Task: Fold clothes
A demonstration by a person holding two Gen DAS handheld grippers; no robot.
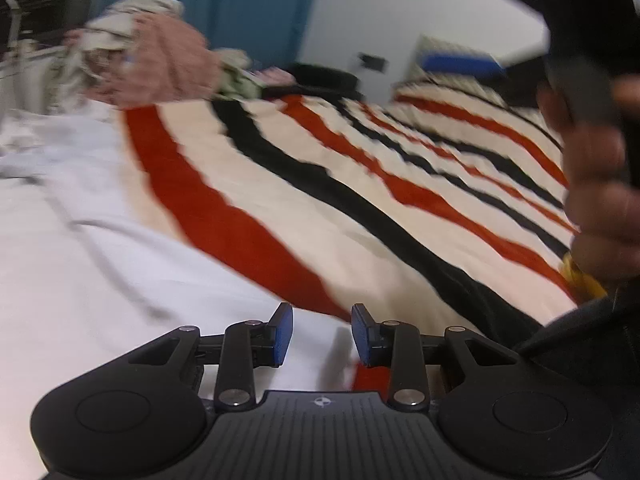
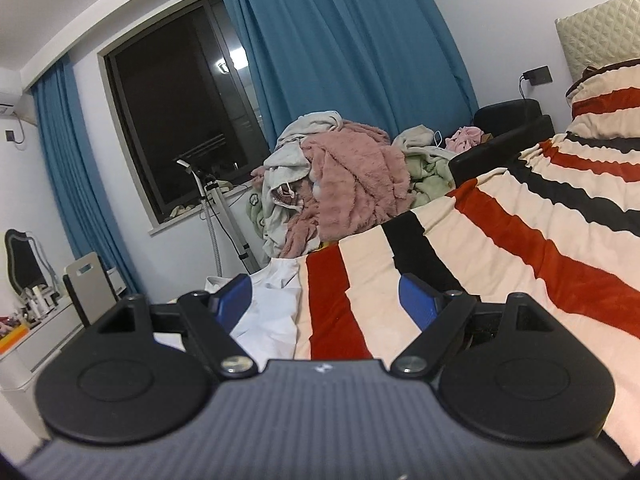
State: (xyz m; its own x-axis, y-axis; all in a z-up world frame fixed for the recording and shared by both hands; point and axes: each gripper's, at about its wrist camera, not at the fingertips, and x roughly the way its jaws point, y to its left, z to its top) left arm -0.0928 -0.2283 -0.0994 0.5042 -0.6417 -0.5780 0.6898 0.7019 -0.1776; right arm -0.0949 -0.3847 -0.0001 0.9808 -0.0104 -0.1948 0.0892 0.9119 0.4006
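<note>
**Mia:** What does the left camera see?

**Ben:** The left gripper [image 1: 322, 332] is a little open, holding nothing. Under it lies a white garment [image 1: 100, 240] on a striped blanket [image 1: 360, 184], red, black and cream. It's blurry. A hand [image 1: 600, 184] shows at the right edge, gripping something dark. Only this view has that.

**Mia:** And the right camera?

**Ben:** The right gripper [image 2: 326, 304] is wide open and empty. The white garment [image 2: 272, 312] sits near its left finger, at the blanket's [image 2: 520, 240] edge. Only here you see a clothes pile [image 2: 340, 184], blue curtains [image 2: 340, 40], a dark window [image 2: 176, 112] and a dresser [image 2: 36, 328].

**Mia:** Any words to read?

**Ben:** I can't make out any.
</note>
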